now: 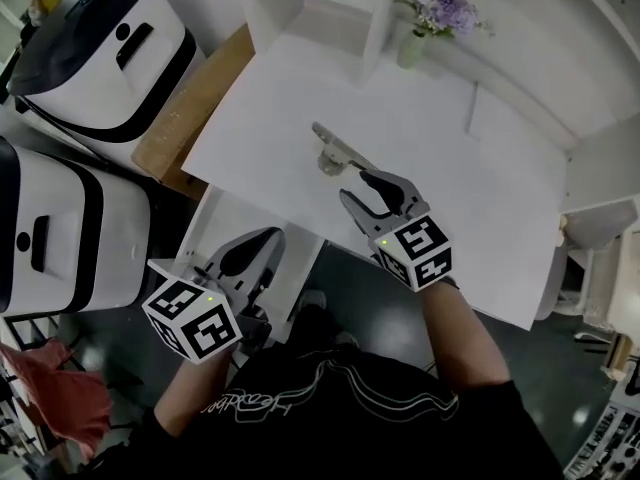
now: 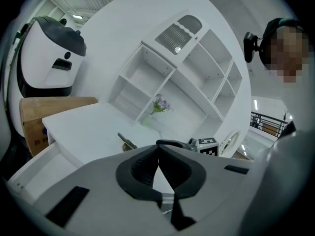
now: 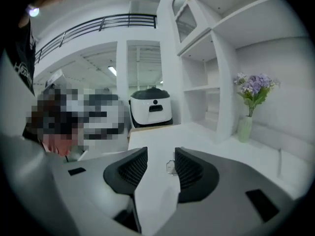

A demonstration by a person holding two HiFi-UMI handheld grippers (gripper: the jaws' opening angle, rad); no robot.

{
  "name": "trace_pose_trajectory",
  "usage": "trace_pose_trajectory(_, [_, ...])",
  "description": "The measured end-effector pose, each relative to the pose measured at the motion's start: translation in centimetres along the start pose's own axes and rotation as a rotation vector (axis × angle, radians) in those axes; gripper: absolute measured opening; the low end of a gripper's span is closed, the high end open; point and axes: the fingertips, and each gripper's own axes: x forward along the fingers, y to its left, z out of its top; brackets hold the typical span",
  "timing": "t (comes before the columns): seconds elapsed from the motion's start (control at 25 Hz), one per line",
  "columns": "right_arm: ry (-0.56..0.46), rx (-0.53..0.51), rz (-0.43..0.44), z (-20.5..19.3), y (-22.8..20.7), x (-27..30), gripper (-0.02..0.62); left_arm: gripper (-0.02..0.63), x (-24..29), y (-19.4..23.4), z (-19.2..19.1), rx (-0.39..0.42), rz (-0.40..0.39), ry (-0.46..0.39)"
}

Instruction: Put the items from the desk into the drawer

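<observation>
One small grey elongated item [image 1: 338, 152], one pale green vase of purple flowers [image 1: 411, 48], two white-and-black rounded machines [image 1: 100, 68] [image 1: 60, 238].

white desk [image 1: 450, 178] carries a small grey item [image 1: 335, 151] and, farther back, a flower vase [image 1: 411, 48].

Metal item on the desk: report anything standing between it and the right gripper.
Nothing visible does. The right gripper, jaws open, faces the metal item with only bare desk between them.
</observation>
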Motion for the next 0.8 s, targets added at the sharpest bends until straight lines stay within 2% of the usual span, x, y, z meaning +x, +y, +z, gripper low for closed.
trace_pose_trajectory(0.32, [0.193,-0.264,-0.117,-3.2,-3.6,6.4,0.161,0.02,1.6,3.6,0.8,-0.029,0.014,0.024])
trace_pose_trajectory(0.68, [0.27,-0.38,-0.148,-4.9,-4.8,10.7,0.157,0.02,2.3,6.1,0.7,-0.056,0.04,0.036])
trace_pose_trajectory(0.8, [0.264,-0.37,-0.162,-5.0,-5.0,11.2,0.114,0.02,2.2,6.5,0.8,-0.058,0.048,0.035])
